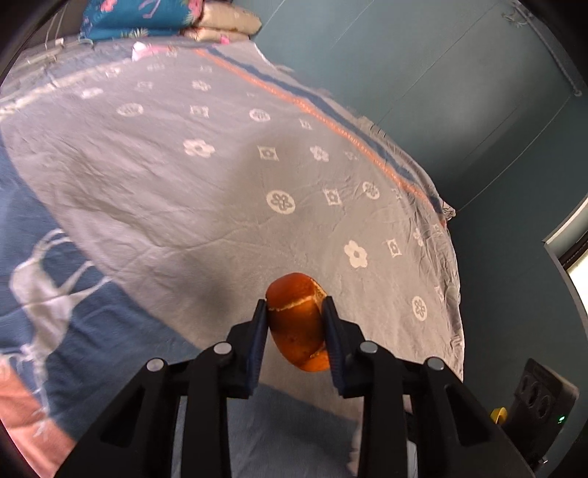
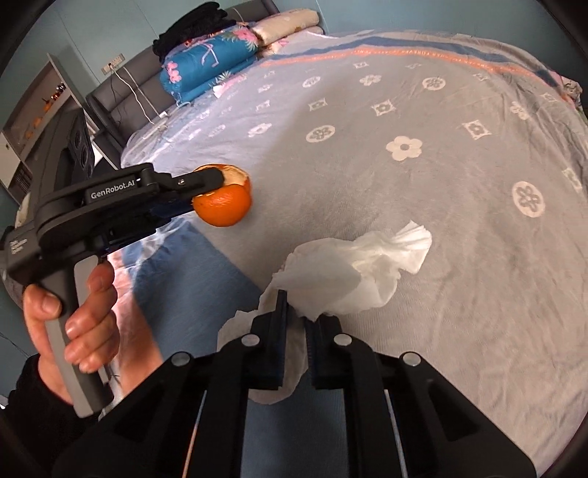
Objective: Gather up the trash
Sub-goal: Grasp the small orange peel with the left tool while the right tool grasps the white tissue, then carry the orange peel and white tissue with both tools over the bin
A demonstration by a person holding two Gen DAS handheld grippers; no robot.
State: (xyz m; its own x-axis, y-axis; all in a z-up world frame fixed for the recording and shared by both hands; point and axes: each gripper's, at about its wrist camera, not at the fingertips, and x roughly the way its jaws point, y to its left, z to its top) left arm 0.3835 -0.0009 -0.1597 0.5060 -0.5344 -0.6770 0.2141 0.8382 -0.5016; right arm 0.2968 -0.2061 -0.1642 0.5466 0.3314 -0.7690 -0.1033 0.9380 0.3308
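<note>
A bed [image 2: 459,228] carries everything, covered by a grey bedspread [image 1: 176,191] patterned with white flowers and an orange-and-blue stripe along its far edge. At the head end lie a folded blue floral quilt [image 2: 205,70] and stacked cream pillows [image 2: 286,24].

I count one orange peel [image 2: 224,200], one crumpled tissue [image 2: 352,272], two claws, one bed [image 2: 404,110], one folded blue quilt [image 2: 205,70].

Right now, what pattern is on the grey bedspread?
White flower and diamond motifs on the grey bedspread, with an orange-and-blue border stripe; clearest in the right wrist view.
</note>
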